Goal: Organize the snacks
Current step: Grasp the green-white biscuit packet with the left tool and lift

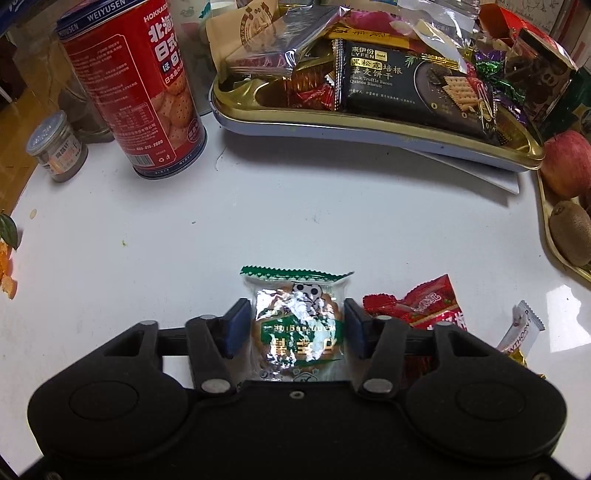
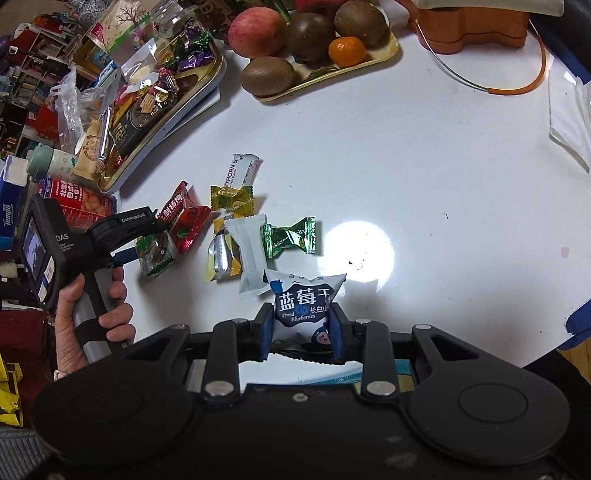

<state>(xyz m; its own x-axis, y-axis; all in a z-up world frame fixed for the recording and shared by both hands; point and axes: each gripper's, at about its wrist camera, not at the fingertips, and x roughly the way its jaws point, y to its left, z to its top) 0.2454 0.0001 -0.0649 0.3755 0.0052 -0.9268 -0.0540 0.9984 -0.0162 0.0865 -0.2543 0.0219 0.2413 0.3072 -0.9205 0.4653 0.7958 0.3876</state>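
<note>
A clear, green-printed cookie packet (image 1: pixel 299 332) lies flat on the white table. My left gripper (image 1: pixel 295 303) straddles it, and both blue pads touch its sides. The right wrist view shows the same packet (image 2: pixel 155 253) under that gripper. My right gripper (image 2: pixel 300 308) is shut on a white and navy dried-blueberry packet (image 2: pixel 304 295), pinched at its lower half. Loose snacks lie between the two grippers: a red packet (image 2: pixel 184 218), a white bar (image 2: pixel 243 170), a gold candy (image 2: pixel 232 199), a green candy (image 2: pixel 291 236) and a plain white packet (image 2: pixel 247 254). A gold tin tray (image 1: pixel 369 129) behind them is heaped with snacks.
A tall red biscuit can (image 1: pixel 136 88) and a small jar (image 1: pixel 55 147) stand at the far left. A fruit tray (image 2: pixel 384 55) with an apple, kiwis and a mandarin sits at the back. An orange box (image 2: pixel 469 26) is beyond it. A hand (image 2: pixel 92 314) grips the left handle.
</note>
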